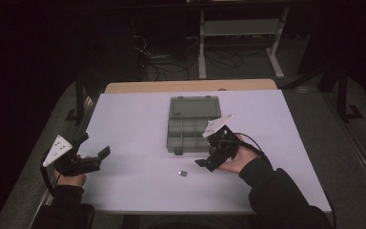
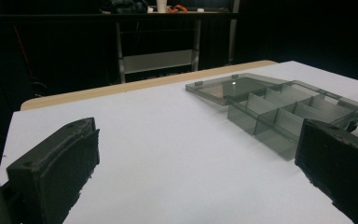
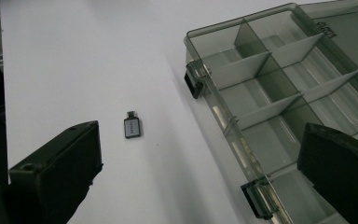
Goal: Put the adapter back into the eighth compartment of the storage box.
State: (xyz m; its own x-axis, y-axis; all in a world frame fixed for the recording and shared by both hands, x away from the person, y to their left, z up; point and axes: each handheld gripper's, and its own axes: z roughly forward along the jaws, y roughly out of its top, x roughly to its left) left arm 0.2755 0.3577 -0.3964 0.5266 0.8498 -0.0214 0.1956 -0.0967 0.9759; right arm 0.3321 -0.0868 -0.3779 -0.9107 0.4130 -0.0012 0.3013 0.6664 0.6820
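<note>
1. The small grey adapter lies flat on the white tabletop, alone, just in front of the open compartment box and near the right claw.
2. The right claw hovers low beside the adapter with its jaws wide apart and nothing between them; in the right gripper view the adapter sits between the jaw tips, closer to one of them.
3. The box is empty as far as can be seen, its lid folded back flat and its dividers upright.
4. The left claw is well apart at the tabletop's near left edge, jaws also apart and empty.
5. Risks, as a judgement: the adapter is thin and flat, so closing jaws may push it along the smooth surface or pinch one end and flip it. Being off-centre, it could be nudged by the nearer jaw first.
6. Hard to make out: the adapter's plug end is tiny and blurred, and the room beyond is dark.
</note>
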